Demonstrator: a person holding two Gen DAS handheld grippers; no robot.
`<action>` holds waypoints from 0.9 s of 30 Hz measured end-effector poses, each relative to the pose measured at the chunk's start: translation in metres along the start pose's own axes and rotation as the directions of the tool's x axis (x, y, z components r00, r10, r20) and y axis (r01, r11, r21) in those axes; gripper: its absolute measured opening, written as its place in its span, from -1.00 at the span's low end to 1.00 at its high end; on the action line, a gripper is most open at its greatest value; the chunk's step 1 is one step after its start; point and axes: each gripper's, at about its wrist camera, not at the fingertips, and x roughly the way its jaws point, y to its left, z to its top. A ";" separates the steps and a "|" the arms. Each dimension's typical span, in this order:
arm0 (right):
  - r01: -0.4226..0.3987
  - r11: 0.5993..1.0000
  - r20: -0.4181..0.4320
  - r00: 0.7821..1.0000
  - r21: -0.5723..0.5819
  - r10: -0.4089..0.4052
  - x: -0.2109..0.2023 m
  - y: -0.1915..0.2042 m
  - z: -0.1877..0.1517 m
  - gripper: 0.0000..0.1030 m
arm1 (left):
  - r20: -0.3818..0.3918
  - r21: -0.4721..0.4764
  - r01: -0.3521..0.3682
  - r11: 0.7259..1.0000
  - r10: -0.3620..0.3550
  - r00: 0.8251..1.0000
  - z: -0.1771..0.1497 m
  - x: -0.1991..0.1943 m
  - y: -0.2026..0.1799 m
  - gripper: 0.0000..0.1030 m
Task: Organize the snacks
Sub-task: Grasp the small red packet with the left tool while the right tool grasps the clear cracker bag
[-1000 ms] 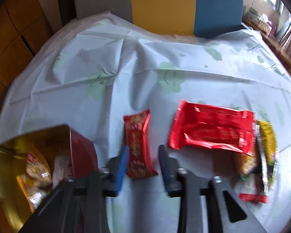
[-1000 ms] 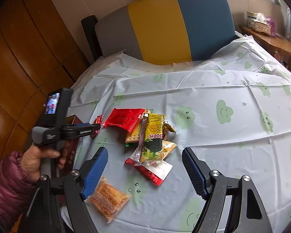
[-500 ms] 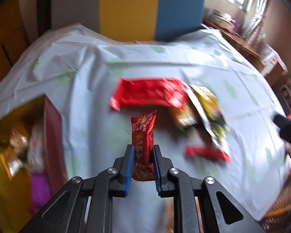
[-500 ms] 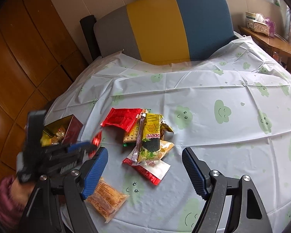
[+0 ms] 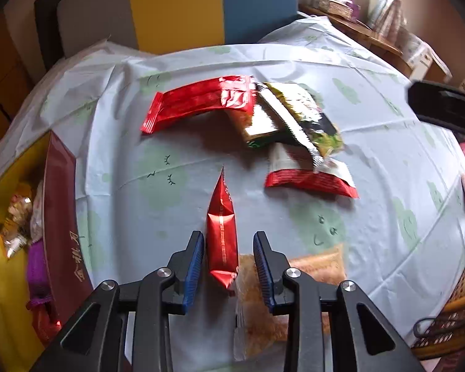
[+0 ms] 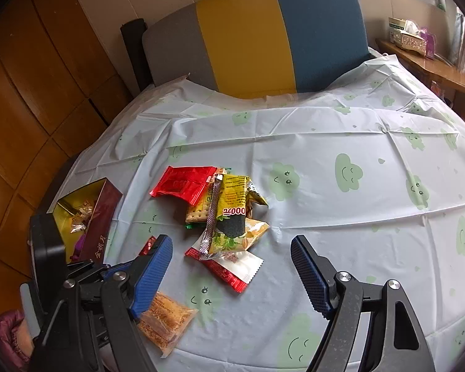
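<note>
My left gripper [image 5: 229,257] stands part open around a small red snack packet [image 5: 221,232], which sits edge-up between the blue pads with a visible gap on the right side. The packet's tip shows in the right wrist view [image 6: 148,245]. A dark red box with gold lining [image 5: 59,217] holds several snacks at the left; it also shows in the right wrist view [image 6: 100,214]. A pile of snacks lies mid-table: a large red pack [image 6: 183,183], a yellow pack [image 6: 232,204], a red-and-white pack [image 6: 232,266]. My right gripper [image 6: 232,266] is open and empty above the pile's near edge.
An orange cracker pack [image 6: 164,319] lies near the table's front edge, under my left gripper [image 5: 294,294]. A grey, yellow and blue chair back [image 6: 254,37] stands behind the table. A wooden sideboard with a tissue box [image 6: 409,34] is at the right.
My left gripper had closed on the small red packet and lifted it; now its jaws have widened and the packet has turned edge-on. The view has swung right. The right gripper held still.
</note>
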 end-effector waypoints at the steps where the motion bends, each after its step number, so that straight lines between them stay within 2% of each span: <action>1: 0.001 1.000 -0.001 1.000 0.000 -0.001 0.000 0.000 0.000 0.54 | 0.000 -0.017 -0.001 1.000 0.001 1.000 0.002 0.001 0.005 -0.35; 4: 0.003 1.000 -0.008 1.000 0.000 -0.003 0.002 0.000 0.000 0.54 | 0.015 -0.064 -0.009 0.998 0.010 1.000 0.004 0.002 0.014 -0.35; 10: 0.003 1.000 -0.018 1.000 -0.008 -0.003 0.004 0.001 0.000 0.54 | -0.006 -0.046 -0.030 0.998 0.030 1.000 0.012 0.013 0.018 -0.37; 12: 0.003 1.000 -0.023 1.000 -0.005 -0.003 0.005 0.000 0.000 0.54 | 0.011 -0.041 -0.040 0.998 0.041 0.999 0.012 0.015 0.019 -0.50; 14: -0.004 1.000 -0.031 1.000 -0.003 0.004 0.007 0.000 0.000 0.54 | 0.020 -0.044 -0.022 0.999 0.023 1.000 0.008 0.013 0.020 -0.51; 16: -0.029 0.999 -0.051 0.998 -0.018 0.028 0.009 0.003 -0.001 0.54 | 0.023 -0.066 -0.020 0.998 0.021 1.000 0.004 0.009 0.022 -0.51; 18: -0.091 0.994 -0.096 0.992 -0.067 0.084 0.014 0.013 -0.004 0.54 | 0.044 -0.084 -0.010 0.996 0.014 0.999 -0.004 -0.002 0.024 -0.51; 21: -0.158 0.973 -0.143 0.981 -0.167 0.134 0.019 0.034 -0.012 0.61 | 0.083 -0.126 0.009 0.992 0.002 0.997 -0.013 -0.021 0.032 -0.51; 23: -0.218 0.945 -0.202 0.964 -0.245 0.171 0.024 0.051 -0.022 0.74 | 0.109 -0.156 0.025 0.987 -0.008 0.994 -0.017 -0.034 0.039 -0.51; 27: -0.290 0.877 -0.266 0.944 -0.382 0.197 0.027 0.082 -0.044 0.86 | 0.155 -0.180 0.043 0.983 -0.015 0.988 -0.024 -0.057 0.047 -0.51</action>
